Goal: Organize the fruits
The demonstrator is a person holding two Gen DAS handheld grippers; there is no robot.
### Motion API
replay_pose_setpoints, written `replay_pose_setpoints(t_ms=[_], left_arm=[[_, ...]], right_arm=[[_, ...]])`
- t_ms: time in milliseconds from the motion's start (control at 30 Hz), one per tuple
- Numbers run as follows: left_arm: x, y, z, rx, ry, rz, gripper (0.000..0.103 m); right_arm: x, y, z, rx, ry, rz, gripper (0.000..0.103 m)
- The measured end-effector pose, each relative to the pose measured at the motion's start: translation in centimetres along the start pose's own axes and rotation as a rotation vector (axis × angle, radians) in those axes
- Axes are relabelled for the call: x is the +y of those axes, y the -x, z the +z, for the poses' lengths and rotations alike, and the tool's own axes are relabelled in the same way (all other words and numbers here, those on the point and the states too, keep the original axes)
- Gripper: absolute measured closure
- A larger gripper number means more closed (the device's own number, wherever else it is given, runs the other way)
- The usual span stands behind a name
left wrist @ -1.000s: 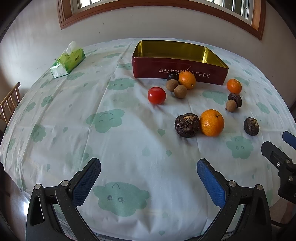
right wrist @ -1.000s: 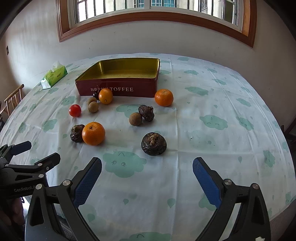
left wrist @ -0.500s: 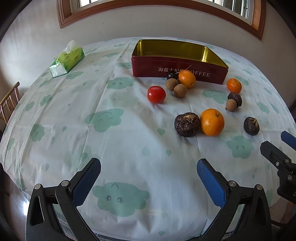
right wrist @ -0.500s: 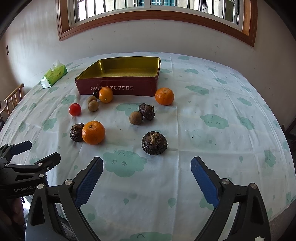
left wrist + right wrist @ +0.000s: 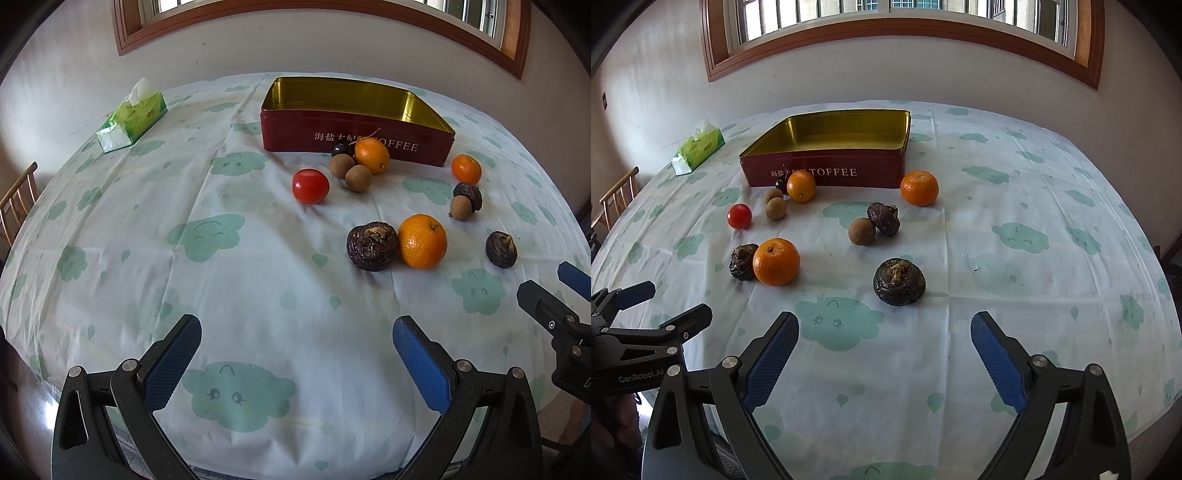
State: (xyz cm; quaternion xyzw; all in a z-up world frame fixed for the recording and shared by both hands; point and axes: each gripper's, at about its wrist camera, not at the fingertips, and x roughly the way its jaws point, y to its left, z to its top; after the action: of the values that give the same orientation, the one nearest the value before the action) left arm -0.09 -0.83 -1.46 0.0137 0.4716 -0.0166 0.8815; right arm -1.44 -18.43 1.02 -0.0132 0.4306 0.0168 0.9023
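Right gripper [image 5: 884, 343] spread wide and narrowing slightly, nothing between the blue pads, poised above the near edge of the table [image 5: 1052, 192]; left gripper [image 5: 297, 350] likewise released and empty, over bare cloth.

From the right claw outward: nearest water chestnut [image 5: 899, 281] at twelve o'clock, just ahead of the fingertips; large orange [image 5: 776, 261] at ten o'clock, touching a second dark chestnut [image 5: 742, 261]; longan [image 5: 862, 231] and a wrinkled dark fruit [image 5: 884, 218] touching, farther along twelve; tomato [image 5: 739, 216] far out at ten; small orange [image 5: 801, 186], two longans and a dark berry bunched against the tin's front wall at eleven; mandarin [image 5: 919, 187] at twelve, by the tin's corner; toffee tin [image 5: 827, 173] beyond, apparently empty; tissue box [image 5: 698, 151] far at ten.

Judged as the opening step: nothing yet sorted, first pick still to make. Next move likely calls for a forward, downward reach to straddle the nearest chestnut, a clench on its rounded flanks, then a carry over the rim; risk of the round fruit rolling off.
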Motion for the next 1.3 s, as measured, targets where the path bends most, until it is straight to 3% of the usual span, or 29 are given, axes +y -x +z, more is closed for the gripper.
replay_pose_setpoints(t_ms=[600, 1300], left_arm=[[0.4, -0.1, 0.0, 0.01, 0.01, -0.016, 0.005], [1.7, -1.2, 0.3, 0.026, 0.037, -0.056, 0.024]], right_arm=[[-0.3, -0.3, 0.0, 0.028, -0.018, 0.014, 0.017], [-0.8, -2.2, 0.2, 0.075, -0.026, 0.034, 0.03]])
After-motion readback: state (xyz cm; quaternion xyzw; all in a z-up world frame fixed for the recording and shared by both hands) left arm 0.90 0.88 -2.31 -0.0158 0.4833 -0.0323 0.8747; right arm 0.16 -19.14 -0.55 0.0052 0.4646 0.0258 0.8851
